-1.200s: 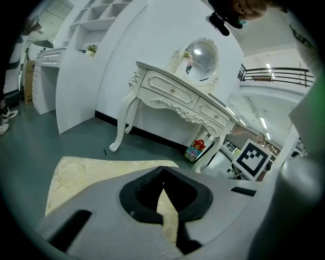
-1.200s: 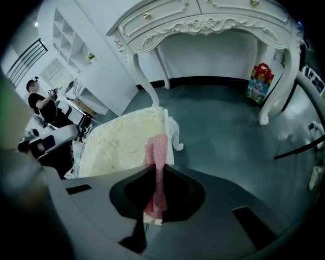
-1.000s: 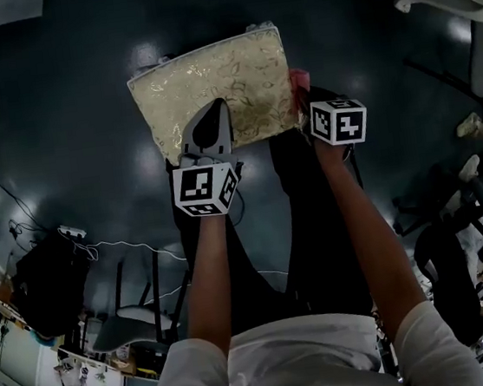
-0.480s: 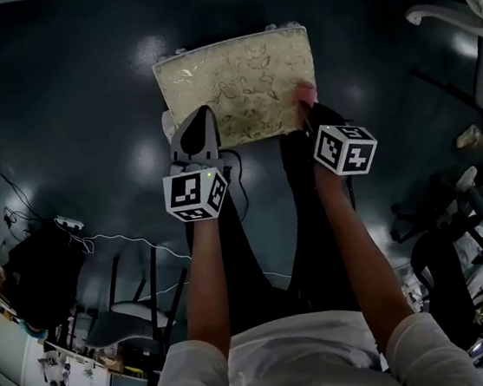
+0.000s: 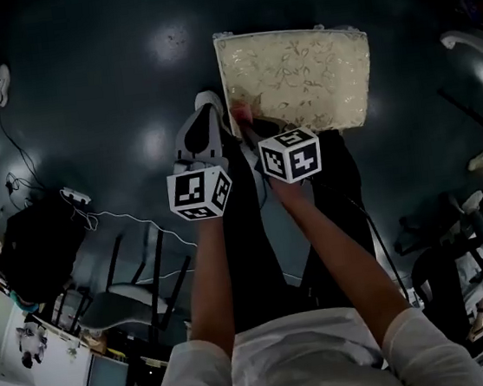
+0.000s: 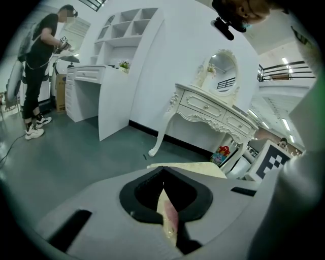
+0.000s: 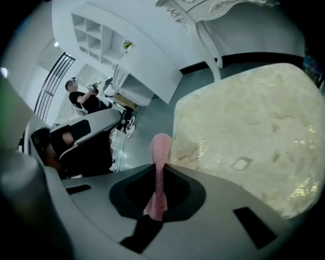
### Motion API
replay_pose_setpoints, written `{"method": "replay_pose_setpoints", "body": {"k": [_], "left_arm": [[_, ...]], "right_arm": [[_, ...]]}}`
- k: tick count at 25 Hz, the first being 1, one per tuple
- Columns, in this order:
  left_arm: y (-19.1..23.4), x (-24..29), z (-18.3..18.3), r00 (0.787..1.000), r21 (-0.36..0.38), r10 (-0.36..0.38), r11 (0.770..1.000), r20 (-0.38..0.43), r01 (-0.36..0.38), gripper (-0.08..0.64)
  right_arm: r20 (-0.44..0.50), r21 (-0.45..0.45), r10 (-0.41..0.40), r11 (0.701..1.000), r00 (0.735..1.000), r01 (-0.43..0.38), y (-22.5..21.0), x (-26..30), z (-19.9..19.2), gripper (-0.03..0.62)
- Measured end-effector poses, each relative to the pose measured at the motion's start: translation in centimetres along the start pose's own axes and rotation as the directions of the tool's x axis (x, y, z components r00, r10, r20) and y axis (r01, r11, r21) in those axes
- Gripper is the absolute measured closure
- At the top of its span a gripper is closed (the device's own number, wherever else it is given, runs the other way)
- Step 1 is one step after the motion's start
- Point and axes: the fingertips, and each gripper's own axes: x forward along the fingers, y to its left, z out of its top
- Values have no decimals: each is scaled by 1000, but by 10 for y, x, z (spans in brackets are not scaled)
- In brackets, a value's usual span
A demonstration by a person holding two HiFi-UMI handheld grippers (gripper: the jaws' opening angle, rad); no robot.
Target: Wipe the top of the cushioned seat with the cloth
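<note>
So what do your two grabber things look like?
The left gripper and right gripper are grey, with black-padded jaws tapering to a point. Each carries a white cube printed with black square markers. The person wears short white sleeves.

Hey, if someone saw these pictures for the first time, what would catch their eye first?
Most likely the pale gold patterned cushioned seat, bright against the dark floor near the top of the head view. Next comes the pink cloth pinched in the right gripper, at the seat's near left corner. The left gripper hangs just left of it, jaws together.
</note>
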Motion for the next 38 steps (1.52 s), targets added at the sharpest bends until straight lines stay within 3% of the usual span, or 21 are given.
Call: {"method": "replay_pose_setpoints", "body": {"k": [5, 8, 13, 21, 31, 38], "left_arm": [[18, -14, -7, 1000, -4, 17, 1000, -12, -17, 547], [17, -16, -7, 1000, -5, 17, 1000, -8, -17, 546], [-2, -8, -11, 1000, -10, 5, 1000, -4, -5, 546], [-68, 23, -28, 997, 0, -66, 998, -30, 66, 548], [-159, 65, -43, 987, 24, -154, 988, -53, 155, 546], [-178, 73, -49, 983, 37, -170, 984, -66, 173, 548]], "right_arm": [[-111, -15, -23, 1000, 994, 21, 5, 40, -22, 568], [-122, -20, -34, 999, 992, 31, -4, 34, -23, 568], [-87, -9, -60, 998, 994, 59, -27, 3, -18, 568], [3, 56, -173, 983, 985, 172, -116, -78, -11, 568], [94, 141, -301, 948, 949, 287, -212, -170, -9, 568], [128, 130, -384, 921, 915, 368, -241, -193, -11, 568]]}}
